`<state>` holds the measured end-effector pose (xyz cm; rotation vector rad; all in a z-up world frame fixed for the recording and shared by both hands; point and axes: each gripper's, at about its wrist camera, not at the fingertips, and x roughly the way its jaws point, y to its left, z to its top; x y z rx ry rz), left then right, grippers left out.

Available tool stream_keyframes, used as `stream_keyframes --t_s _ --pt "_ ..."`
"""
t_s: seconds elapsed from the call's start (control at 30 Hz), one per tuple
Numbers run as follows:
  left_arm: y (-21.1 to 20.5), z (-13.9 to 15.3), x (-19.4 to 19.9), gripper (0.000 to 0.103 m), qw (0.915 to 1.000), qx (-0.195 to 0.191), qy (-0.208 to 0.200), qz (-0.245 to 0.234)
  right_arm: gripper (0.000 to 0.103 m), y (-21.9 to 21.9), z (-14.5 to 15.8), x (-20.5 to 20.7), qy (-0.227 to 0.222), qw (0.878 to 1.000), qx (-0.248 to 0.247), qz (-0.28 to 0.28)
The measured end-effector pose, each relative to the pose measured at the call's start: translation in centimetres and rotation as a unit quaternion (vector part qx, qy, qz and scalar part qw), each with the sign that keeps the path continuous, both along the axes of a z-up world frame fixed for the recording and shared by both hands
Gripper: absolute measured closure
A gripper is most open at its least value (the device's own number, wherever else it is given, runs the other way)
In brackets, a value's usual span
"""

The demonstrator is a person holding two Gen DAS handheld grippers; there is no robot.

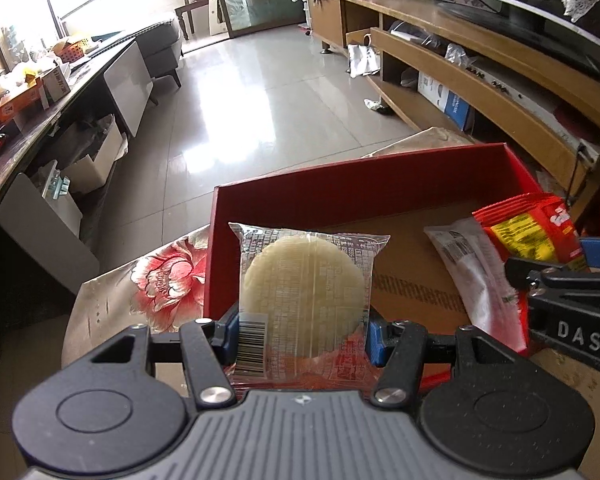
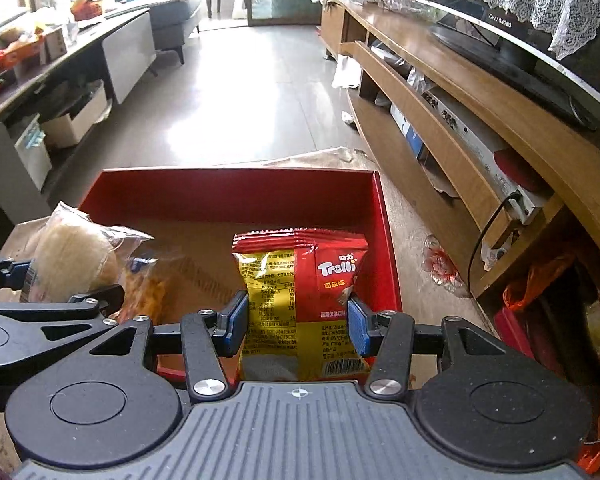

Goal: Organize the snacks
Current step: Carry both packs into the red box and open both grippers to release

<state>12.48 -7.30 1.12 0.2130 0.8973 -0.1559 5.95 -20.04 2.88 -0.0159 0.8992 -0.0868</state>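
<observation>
My left gripper (image 1: 303, 330) is shut on a clear packet holding a round pale rice cake (image 1: 304, 296), held upright over the near left corner of the red box (image 1: 340, 184). My right gripper (image 2: 297, 322) is shut on a red and yellow Trolli gummy bag (image 2: 300, 300), held above the right half of the red box (image 2: 388, 240). In the right wrist view the left gripper (image 2: 48, 280) with the rice cake packet (image 2: 72, 256) shows at the left. An orange snack packet (image 2: 144, 292) lies in the box beside it.
The box has a brown cardboard floor (image 1: 412, 248) and sits on a floral cloth (image 1: 164, 280). A white packet (image 1: 476, 272) lies in it. A wooden TV cabinet (image 2: 480, 112) runs along the right, a cluttered dark table (image 1: 20, 120) along the left, with shiny tiled floor (image 1: 260, 100) between.
</observation>
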Motion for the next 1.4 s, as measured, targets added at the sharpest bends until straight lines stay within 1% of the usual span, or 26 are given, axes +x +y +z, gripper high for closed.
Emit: stream_keyframes --t_s 0.43,0.8,0.87,0.93,1.07,1.17,1.23,1.4 --pt "-0.8 -1.4 2.0 0.047 0.9999 0.002 0.014 0.002 0.045 0.1 -1.1 2.0 0.013 1.000 -0.002 0.002" --pt "-1.3 -2.6 2.8 0.046 0.9995 0.003 0.030 0.005 0.044 0.3 -2.6 3.1 0.031 0.999 0.000 0.011" --pt "-1.3 -2.6 2.8 0.043 0.9994 0.002 0.033 0.005 0.044 0.3 -2.7 3.2 0.034 0.999 0.003 0.009" --pt "-1.4 -2.6 2.7 0.037 0.9995 0.006 0.031 0.003 0.043 0.2 -2.8 3.2 0.033 0.999 0.005 0.007" --pt "-1.6 -2.4 2.6 0.033 0.9996 0.013 0.025 0.002 0.042 0.1 -2.2 3.0 0.020 1.000 0.001 0.005" --pt "-1.6 -2.2 2.5 0.031 0.9996 0.011 0.024 0.003 0.042 0.0 -2.1 2.9 0.016 1.000 0.005 0.003" --pt "-1.5 -2.1 2.3 0.028 0.9997 0.012 0.023 0.002 0.042 -0.1 -2.0 2.8 0.013 1.000 0.003 0.002" --pt "-1.3 -1.4 2.1 0.022 0.9999 0.009 0.013 0.004 0.042 -0.3 -1.6 2.5 0.008 1.000 0.002 -0.001"
